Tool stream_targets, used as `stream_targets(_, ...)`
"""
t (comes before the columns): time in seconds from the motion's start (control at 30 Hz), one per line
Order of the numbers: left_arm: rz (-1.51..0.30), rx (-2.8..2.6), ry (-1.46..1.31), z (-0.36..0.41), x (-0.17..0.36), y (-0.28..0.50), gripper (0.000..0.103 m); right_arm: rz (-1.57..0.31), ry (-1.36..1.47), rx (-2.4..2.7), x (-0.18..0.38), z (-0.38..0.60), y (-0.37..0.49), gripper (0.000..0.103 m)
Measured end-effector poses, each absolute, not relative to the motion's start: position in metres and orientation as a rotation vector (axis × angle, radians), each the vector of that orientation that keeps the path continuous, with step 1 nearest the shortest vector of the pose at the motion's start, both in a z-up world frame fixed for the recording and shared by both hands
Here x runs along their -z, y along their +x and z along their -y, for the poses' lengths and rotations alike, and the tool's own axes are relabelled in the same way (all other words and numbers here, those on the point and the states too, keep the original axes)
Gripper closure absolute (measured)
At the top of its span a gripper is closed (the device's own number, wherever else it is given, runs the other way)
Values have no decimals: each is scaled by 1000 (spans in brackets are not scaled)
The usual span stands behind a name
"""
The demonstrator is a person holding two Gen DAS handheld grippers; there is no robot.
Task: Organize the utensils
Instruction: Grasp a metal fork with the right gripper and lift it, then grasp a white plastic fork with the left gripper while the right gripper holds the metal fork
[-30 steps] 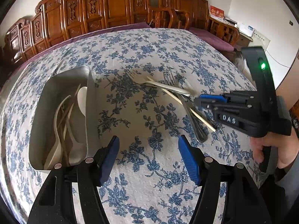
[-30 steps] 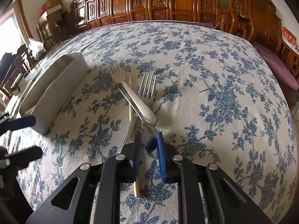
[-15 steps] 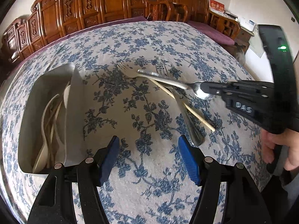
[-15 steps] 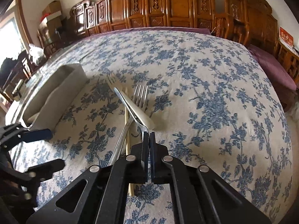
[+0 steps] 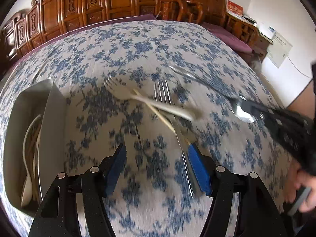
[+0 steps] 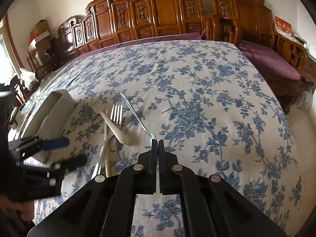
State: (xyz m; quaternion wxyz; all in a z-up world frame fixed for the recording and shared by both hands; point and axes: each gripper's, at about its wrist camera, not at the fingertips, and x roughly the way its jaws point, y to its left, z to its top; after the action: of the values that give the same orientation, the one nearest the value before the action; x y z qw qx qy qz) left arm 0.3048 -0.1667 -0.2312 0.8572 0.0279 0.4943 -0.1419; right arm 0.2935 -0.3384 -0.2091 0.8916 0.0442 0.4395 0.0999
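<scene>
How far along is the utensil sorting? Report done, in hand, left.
Done: white spoons and chopsticks already lie in the tray. In hand: the right claw grips a metal spoon, lifted. Left: white fork, metal fork and chopstick on the tablecloth; left claw open.

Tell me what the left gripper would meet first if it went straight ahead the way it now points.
Probably the bare tablecloth: the open left gripper has only cloth between its fingers. The metal fork runs by its right finger, and farther on lies the white fork. Depth is unclear.
</scene>
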Motion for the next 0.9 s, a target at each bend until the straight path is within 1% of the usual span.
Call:
stream_targets(0.37,-1076,184,-85,152,242,372,41,-916,120,-202,211,345,295,101)
stream_targets(0.7,-1092,129,-22,162,253,385,42,-921,112,-216,212,340,295,101)
stream_targets(0.73,-1095,115,2,162,254,383,48,-921,113,-217,212,340,296,101)
stream_targets(0.77,-1092,111,18,162,254,383,51,-920,113,-216,212,339,295,101)
stream_targets(0.8,-1087,117,32,162,254,380,52,-920,112,-216,212,340,295,101)
stream_targets(0.87,-1089,125,20,157,253,377,58,-919,113,-218,212,339,296,101)
stream_targets(0.9,-1091,128,16,155,252,376,60,-918,113,-220,212,338,296,101)
